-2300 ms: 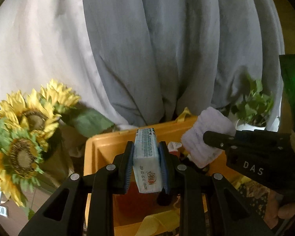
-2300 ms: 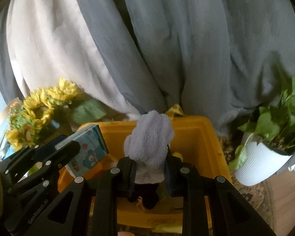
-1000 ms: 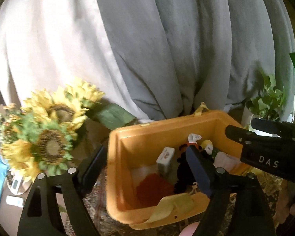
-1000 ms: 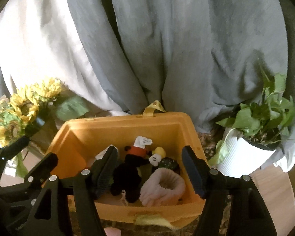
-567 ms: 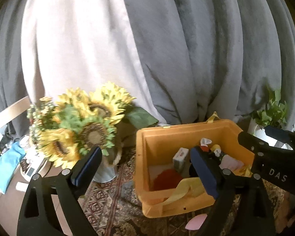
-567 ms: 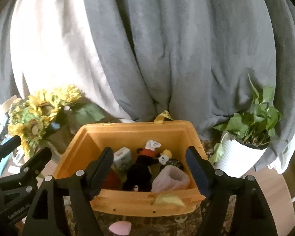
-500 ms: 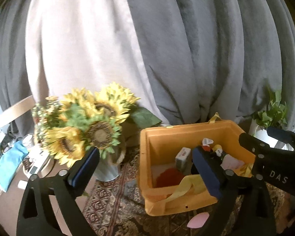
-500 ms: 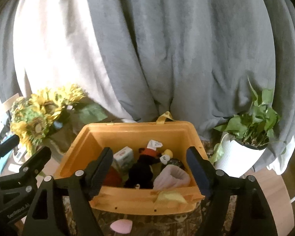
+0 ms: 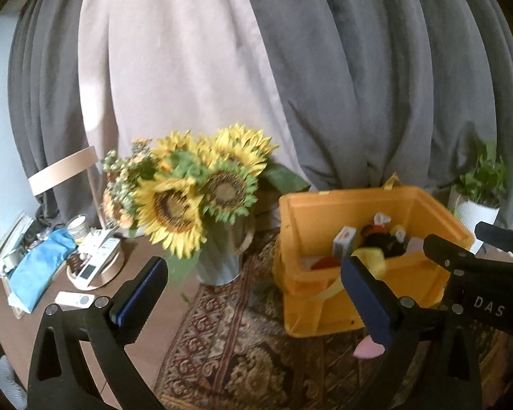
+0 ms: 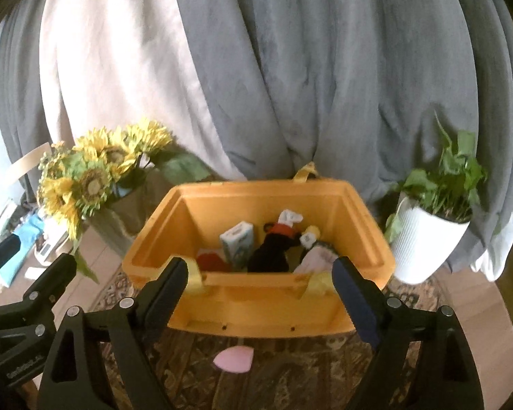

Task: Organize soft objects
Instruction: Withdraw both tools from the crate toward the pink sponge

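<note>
An orange bin [image 10: 263, 300] stands on a patterned rug; it also shows in the left wrist view [image 9: 325, 311]. Inside lie a tissue pack [image 10: 237, 244], a black plush toy [image 10: 273, 251], a red soft item [image 10: 210, 261] and a pale rolled towel [image 10: 316, 259]. A pink soft pad [image 10: 233, 359] lies on the rug in front of the bin. My right gripper [image 10: 260, 294] is open and empty, in front of the bin. My left gripper [image 9: 253, 297] is open and empty, left of the bin, above the rug.
A vase of sunflowers [image 9: 201, 198] stands left of the bin. A white potted plant [image 10: 431, 235] stands to its right. Grey and cream curtains hang behind. A blue pouch [image 9: 37, 266], remotes and a tray [image 9: 95, 270] lie at far left.
Both grippers let go of the tissue pack and the towel, which now lie in the bin. Both then opened wide and pulled back; the left one also shifted left.
</note>
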`<state>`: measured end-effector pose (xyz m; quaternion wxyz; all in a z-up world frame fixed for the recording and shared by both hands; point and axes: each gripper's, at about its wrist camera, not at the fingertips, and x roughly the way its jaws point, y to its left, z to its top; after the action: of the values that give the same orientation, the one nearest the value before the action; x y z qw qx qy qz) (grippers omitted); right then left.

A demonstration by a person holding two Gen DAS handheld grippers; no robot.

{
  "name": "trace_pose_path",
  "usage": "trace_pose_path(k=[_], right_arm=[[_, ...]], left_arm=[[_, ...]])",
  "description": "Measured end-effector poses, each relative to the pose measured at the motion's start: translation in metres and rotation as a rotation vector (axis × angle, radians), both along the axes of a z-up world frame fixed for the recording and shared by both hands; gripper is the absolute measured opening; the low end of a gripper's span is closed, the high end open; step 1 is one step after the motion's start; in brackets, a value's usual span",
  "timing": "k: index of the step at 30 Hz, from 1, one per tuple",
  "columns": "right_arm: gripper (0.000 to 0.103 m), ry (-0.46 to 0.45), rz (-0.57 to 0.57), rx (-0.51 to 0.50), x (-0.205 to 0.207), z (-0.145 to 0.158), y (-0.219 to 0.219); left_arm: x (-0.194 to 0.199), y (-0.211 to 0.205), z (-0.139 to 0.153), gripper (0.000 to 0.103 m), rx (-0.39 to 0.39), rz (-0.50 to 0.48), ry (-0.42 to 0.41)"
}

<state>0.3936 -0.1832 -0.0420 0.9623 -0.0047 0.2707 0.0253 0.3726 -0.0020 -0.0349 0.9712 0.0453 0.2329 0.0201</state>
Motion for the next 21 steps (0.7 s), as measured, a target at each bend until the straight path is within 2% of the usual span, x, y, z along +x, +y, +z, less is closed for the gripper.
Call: trace_pose_path(k=[6, 21], right_arm=[[0.087, 0.031, 0.027, -0.003, -0.009, -0.021, 0.011], [0.087, 0.166, 0.086, -0.047, -0.007, -0.087, 0.033]], left_arm=[[-0.010, 0.011, -0.017, 0.103, 0.002, 0.017, 0.044], [-0.016, 0.026, -0.081, 0.103, 0.019, 0.065, 0.220]])
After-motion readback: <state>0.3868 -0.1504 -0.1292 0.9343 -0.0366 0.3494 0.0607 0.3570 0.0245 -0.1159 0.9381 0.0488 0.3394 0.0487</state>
